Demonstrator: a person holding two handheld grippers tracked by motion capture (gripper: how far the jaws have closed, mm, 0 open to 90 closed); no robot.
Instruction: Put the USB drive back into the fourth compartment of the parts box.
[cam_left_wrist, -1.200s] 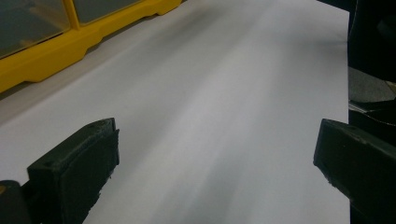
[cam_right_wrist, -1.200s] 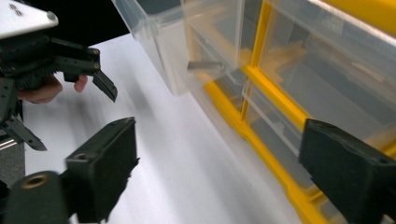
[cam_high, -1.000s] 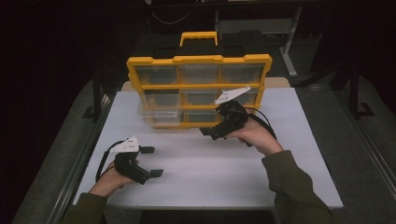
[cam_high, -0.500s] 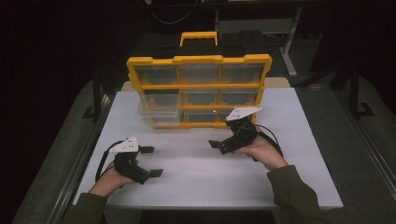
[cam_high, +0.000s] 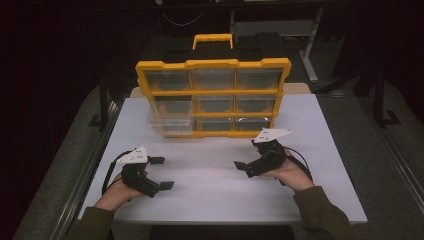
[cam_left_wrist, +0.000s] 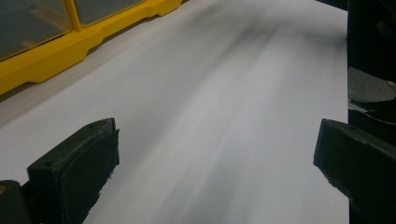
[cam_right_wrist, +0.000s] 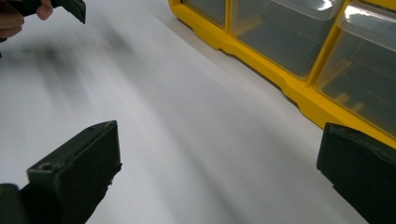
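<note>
A yellow organizer case with clear drawers stands upright at the back of the white table. One clear drawer at its left sticks out partway. My left gripper rests low at the front left, open, with bare table between its jaws. Farther right, my right gripper is also open and empty, a short way in front of the case. In the left gripper view the gripper faces bare table, with the case at upper left. The right gripper looks along the case's base.
The case has a yellow handle on top. Dark floor and metal frames surround the table. The other hand with its gripper jaw shows in the top left corner of the right gripper view.
My right gripper has drawn back from the front of the case toward the person and down to the table. The left gripper has stayed put.
</note>
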